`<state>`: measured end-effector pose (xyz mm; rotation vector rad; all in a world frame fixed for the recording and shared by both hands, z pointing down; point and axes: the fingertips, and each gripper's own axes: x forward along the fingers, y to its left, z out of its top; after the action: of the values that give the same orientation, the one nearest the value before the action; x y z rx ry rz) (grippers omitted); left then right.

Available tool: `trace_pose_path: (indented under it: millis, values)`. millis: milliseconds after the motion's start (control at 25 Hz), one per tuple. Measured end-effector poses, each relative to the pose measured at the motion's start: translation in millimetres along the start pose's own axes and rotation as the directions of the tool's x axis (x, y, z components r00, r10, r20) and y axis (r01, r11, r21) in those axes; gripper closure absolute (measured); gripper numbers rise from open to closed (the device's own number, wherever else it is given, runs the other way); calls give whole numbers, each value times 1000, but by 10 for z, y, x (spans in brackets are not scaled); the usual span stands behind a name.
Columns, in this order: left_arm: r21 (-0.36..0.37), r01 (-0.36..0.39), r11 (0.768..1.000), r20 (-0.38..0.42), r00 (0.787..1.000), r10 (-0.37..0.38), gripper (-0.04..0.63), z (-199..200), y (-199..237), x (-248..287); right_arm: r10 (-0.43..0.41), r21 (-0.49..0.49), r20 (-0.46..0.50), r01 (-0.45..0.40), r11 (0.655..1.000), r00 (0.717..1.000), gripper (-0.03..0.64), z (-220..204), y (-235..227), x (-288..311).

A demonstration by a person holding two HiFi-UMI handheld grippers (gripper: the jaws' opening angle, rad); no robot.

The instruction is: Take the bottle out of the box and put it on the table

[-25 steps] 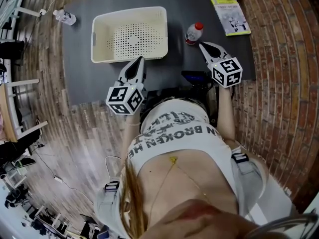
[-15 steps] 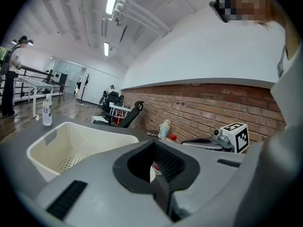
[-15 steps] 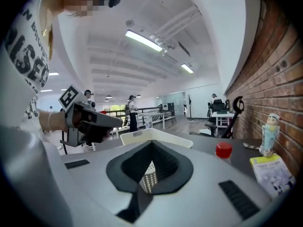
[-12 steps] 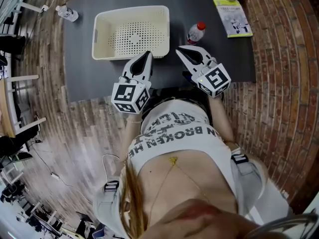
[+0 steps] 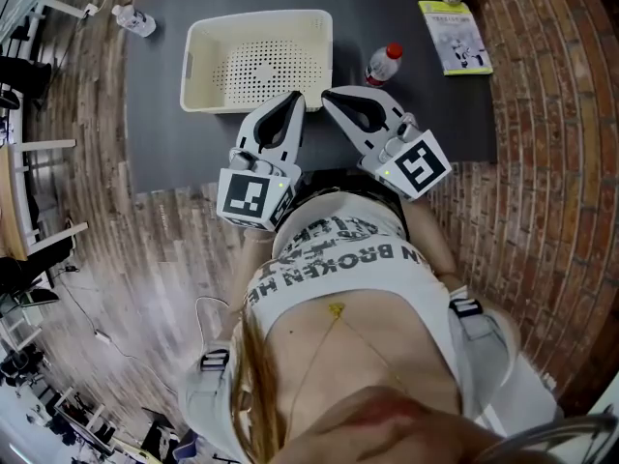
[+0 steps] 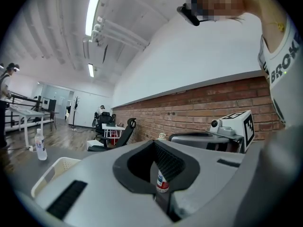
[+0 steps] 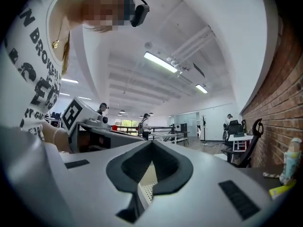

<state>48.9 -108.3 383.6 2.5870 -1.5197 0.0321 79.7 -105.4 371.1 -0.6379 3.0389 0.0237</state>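
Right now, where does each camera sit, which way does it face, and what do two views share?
Head view: on the person's head, facing steeply down at the dark table; shows the shirt, left gripper and right gripper.
Left gripper view: on the left gripper, facing along its shut jaws at the red-capped bottle; shirt at right.
Right gripper view: on the right gripper, facing along its shut jaws at the cream basket; shirt at left.
Shared: head and left gripper views both show that bottle.

two bottles (image 5: pixel 384 64) (image 5: pixel 132 19), one box (image 5: pixel 259 66), one booklet (image 5: pixel 456 37)
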Motion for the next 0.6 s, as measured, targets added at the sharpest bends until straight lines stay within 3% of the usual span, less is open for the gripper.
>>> trace_pose_path:
  millis: [600]
  values:
    - [-4, 38, 999, 10, 999, -38, 592, 27, -54, 51, 0, 19, -26, 0, 1000, 1000, 609, -56, -66, 63]
